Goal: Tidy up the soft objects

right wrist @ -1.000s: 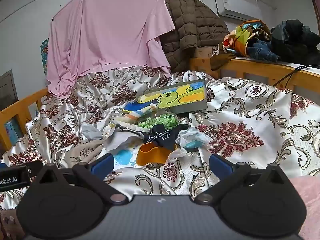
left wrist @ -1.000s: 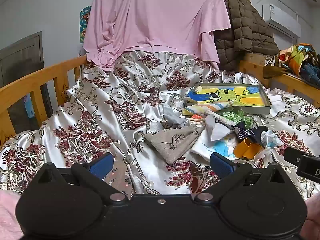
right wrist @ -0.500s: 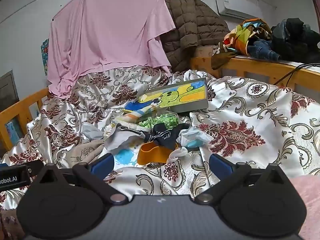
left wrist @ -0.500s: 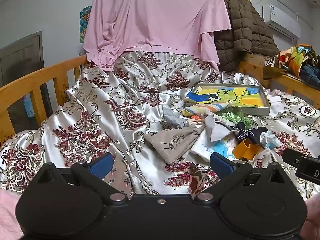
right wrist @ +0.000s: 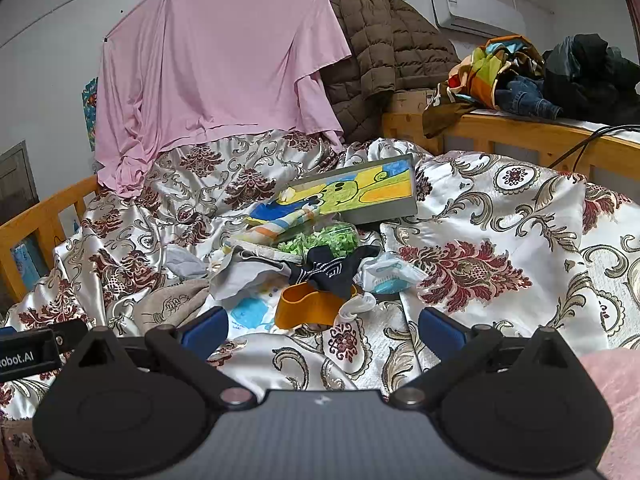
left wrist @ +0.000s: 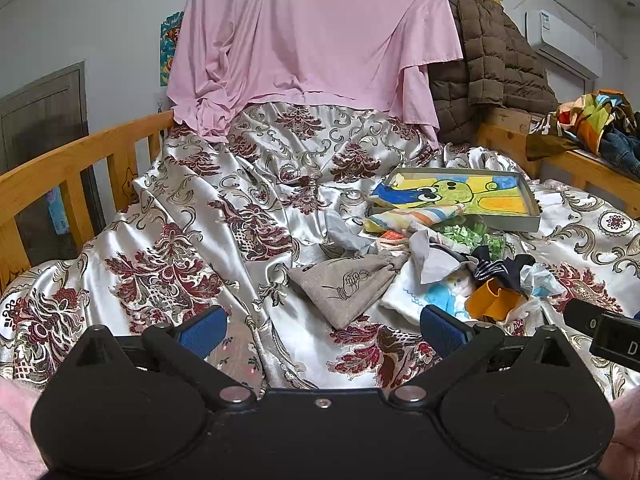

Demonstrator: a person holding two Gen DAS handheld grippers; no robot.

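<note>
A heap of small soft things lies on the satin bedspread (left wrist: pixel 168 248): a grey drawstring pouch (left wrist: pixel 344 284), a dark striped sock (left wrist: pixel 496 266), an orange band (left wrist: pixel 492 304), a striped cloth (left wrist: pixel 416 216) and a white cartoon-print cloth (left wrist: pixel 432 296). Behind them lies a shallow box with a yellow cartoon picture (left wrist: pixel 460 196). My left gripper (left wrist: pixel 322 328) is open, just short of the pouch, holding nothing. My right gripper (right wrist: pixel 322 326) is open too, just short of the orange band (right wrist: pixel 308 308) and the sock (right wrist: pixel 332 268). Its body shows at the edge of the left wrist view.
Wooden bed rails run along the left (left wrist: pixel 68 168) and the right (right wrist: pixel 520 136). A pink sheet (left wrist: pixel 312 32) and a brown quilted jacket (left wrist: pixel 488 64) hang at the head. Piled clothes (right wrist: pixel 532 76) sit on the right ledge. A cable (right wrist: pixel 584 144) trails there.
Both views have shifted only slightly. The heap and both open grippers stand as before.
</note>
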